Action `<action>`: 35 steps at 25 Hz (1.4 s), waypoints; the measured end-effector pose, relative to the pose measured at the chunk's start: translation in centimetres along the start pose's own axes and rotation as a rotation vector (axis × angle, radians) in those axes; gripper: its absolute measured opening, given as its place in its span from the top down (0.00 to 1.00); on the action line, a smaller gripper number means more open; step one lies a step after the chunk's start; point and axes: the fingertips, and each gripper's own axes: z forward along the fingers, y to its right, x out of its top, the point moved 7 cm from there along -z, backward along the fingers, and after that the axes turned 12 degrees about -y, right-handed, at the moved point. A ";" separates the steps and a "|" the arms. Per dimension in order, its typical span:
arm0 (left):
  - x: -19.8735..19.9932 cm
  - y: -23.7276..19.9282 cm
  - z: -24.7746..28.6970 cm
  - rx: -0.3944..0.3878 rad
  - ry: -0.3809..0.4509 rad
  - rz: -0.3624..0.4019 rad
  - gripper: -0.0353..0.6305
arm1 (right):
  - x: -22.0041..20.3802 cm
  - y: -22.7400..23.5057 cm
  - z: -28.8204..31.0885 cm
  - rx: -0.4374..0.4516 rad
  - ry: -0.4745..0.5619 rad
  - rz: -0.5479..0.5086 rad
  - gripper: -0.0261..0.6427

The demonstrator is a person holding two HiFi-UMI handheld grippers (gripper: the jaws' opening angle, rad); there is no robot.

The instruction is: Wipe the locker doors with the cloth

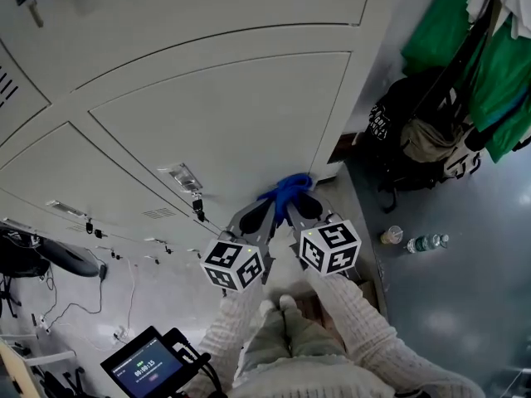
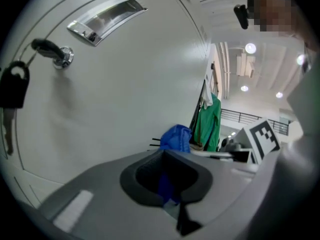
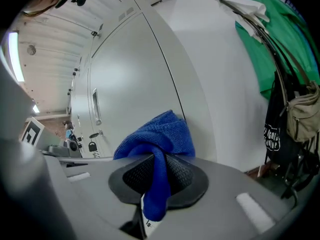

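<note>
blue cloth (image 1: 286, 187) mostly hid behind both tools, bunched by the low corner of the pale locker door (image 1: 232, 123). right gripper (image 3: 157, 181) pinches it tight. left gripper (image 2: 167, 181) is closed on a thin blue bit, hard to see. green clothes (image 1: 498, 81) hang nearby, w/ a bottle (image 1: 426, 243) on the dark floor (image 1: 465, 305).

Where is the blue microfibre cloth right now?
In the head view's centre, the blue microfibre cloth is clamped by the left tool and right tool, at the white locker door.
</note>
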 end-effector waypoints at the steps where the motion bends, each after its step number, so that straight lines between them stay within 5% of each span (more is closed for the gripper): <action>1: -0.2 -0.2 0.0 0.001 -0.004 -0.005 0.94 | -0.3 0.1 0.1 -0.002 -0.008 0.003 0.88; 16: -0.6 -0.1 -0.6 -0.008 -0.008 -0.029 0.94 | -2.4 0.6 1.2 -0.007 -0.123 0.071 0.88; 35: 5.4 7.7 -11.8 0.018 0.129 0.243 0.94 | 3.9 -6.9 -11.0 0.179 0.109 -0.080 0.88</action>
